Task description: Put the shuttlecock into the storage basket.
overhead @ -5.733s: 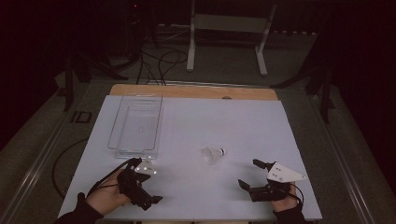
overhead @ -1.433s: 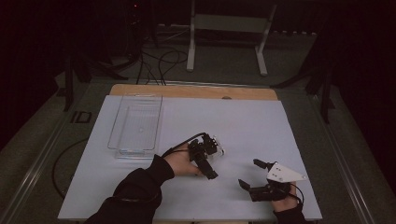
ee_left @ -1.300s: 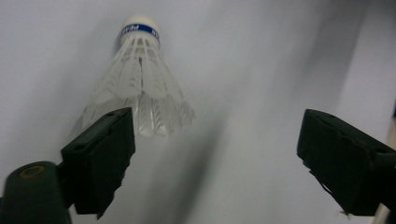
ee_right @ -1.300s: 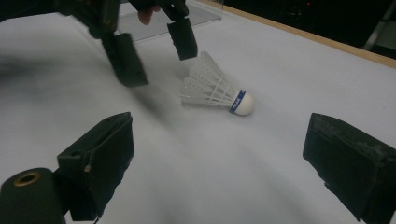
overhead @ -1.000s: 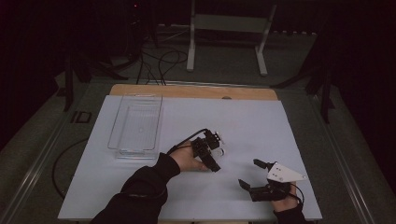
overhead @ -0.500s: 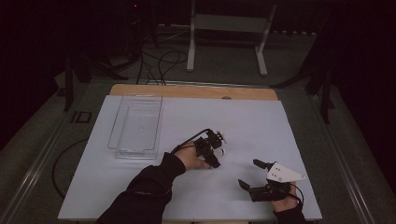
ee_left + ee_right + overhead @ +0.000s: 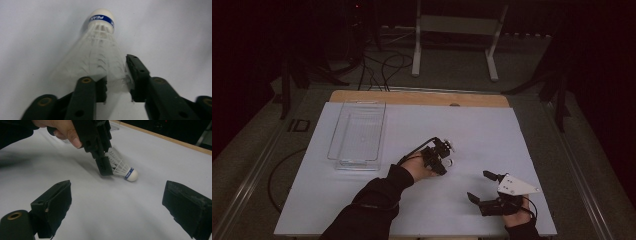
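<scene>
A: Start at the left gripper (image 7: 117, 82). Its jaws have just been closing, and the feather skirt of the shuttlecock (image 7: 96, 56) sits between them. The pads look to be touching the rim of the feathers, though a narrow gap remains at the middle.

B: So pinched on the skirt, not on the cork?

A: Yes. The white cork with its blue band points away from the jaws and lies on the white tabletop (image 7: 492, 135). From the right gripper view the left gripper (image 7: 101, 163) comes down steeply onto the feathers, with the cork resting on the surface just beyond it.

B: And the right gripper (image 7: 486, 186)?

A: Its jaws stand wide apart with nothing between them, parked near the table's front edge, well apart from the shuttlecock.

B: What could go wrong?

A: In my judgement, the feathers are soft and springy. Squeeze too hard and they bend or crack; too lightly and the heavier cork end may tip the shuttlecock out on the lift. The clear plastic tray (image 7: 357, 132) lies to the left, so any carry there would test that thin hold.
</scene>
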The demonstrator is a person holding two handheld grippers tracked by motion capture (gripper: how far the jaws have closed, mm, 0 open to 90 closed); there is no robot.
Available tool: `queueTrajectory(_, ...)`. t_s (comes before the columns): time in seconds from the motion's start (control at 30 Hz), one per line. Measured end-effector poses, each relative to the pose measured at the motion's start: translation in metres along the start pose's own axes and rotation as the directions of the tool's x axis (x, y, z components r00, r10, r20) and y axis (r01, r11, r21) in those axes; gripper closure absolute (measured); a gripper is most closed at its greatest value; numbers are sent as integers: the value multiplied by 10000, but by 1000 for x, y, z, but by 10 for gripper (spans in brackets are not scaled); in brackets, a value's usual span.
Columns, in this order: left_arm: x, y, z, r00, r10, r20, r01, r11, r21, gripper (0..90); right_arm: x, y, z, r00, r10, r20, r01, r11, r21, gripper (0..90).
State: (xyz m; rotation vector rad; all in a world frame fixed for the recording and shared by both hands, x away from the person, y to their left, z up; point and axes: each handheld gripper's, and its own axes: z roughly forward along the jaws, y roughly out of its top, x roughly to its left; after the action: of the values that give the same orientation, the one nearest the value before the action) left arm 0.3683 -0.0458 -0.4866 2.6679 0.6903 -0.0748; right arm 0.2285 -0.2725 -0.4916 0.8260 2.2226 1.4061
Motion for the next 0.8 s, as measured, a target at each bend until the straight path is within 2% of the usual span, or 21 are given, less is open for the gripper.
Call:
queueTrajectory(0.17, -1, 2, 1, 10000, -12, -7, 12, 10000, -4, 873, 0, 0, 0, 10000, 15, -14, -15, 10000, 21, 88)
queueTrajectory(0.23, 0, 2, 0, 10000, -9, -51, 9, 10000, 6, 895, 0, 0, 0, 10000, 19, 3, -19, 10000, 16, 88)
queueTrajectory(0.47, -1, 3, -8, 9996, 149, -229, -150, 9999, -44, 900, 0, 0, 0, 10000, 13, -4, -13, 10000, 30, 88)
queueTrajectory(0.8, -2, 0, -17, 9989, 368, -279, -363, 9992, 159, 900, 0, 0, 0, 10000, -42, -2, 42, 10000, 18, 88)
